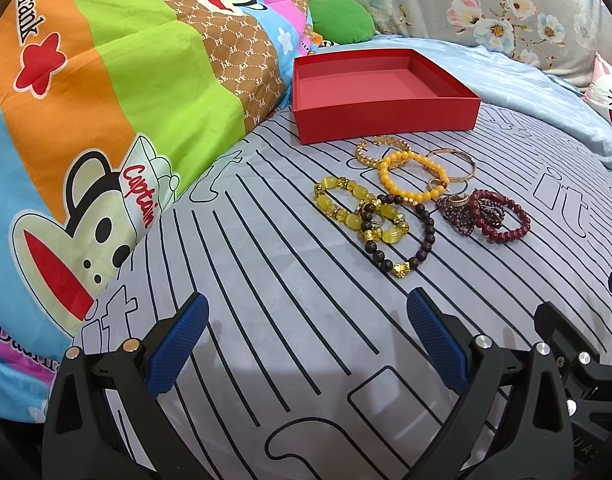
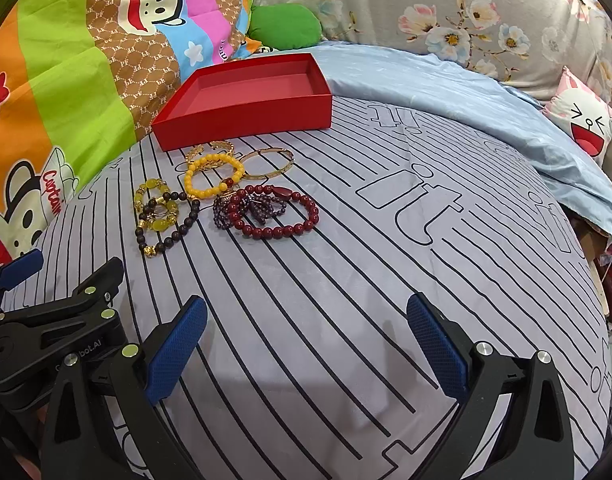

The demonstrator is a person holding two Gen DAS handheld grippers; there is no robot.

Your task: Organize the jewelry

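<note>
Nothing sorted yet: red box (image 1: 379, 92) empty, all bracelets (image 1: 415, 196) heaped on the bed (image 1: 266, 264) just beside it, left gripper (image 1: 306, 344) and right gripper (image 2: 306, 344) jaws apart, empty.

1. Red box (image 1: 385, 116): matt card, smooth walls and floor.
2. Striped bedsheet (image 2: 345, 280): smooth woven cloth with a faint sheen.
3. Cartoon quilt (image 1: 106, 100): printed matt cloth.
4. Orange bead bracelet (image 2: 214, 174): glossy, opaque beads.
5. Gold bangle (image 2: 268, 164): polished metal.
6. Dark red bead bracelet (image 2: 282, 216): glossy, smooth beads.
7. Dark brown bead bracelet (image 1: 401, 236): wood-like beads of dull lustre with one gold-coloured charm.
8. Left gripper (image 1: 306, 344) and right gripper (image 2: 306, 344): blue finger pads (image 1: 178, 352) of rough knurled texture on matt black plastic frames with bright metal screw heads.
</note>
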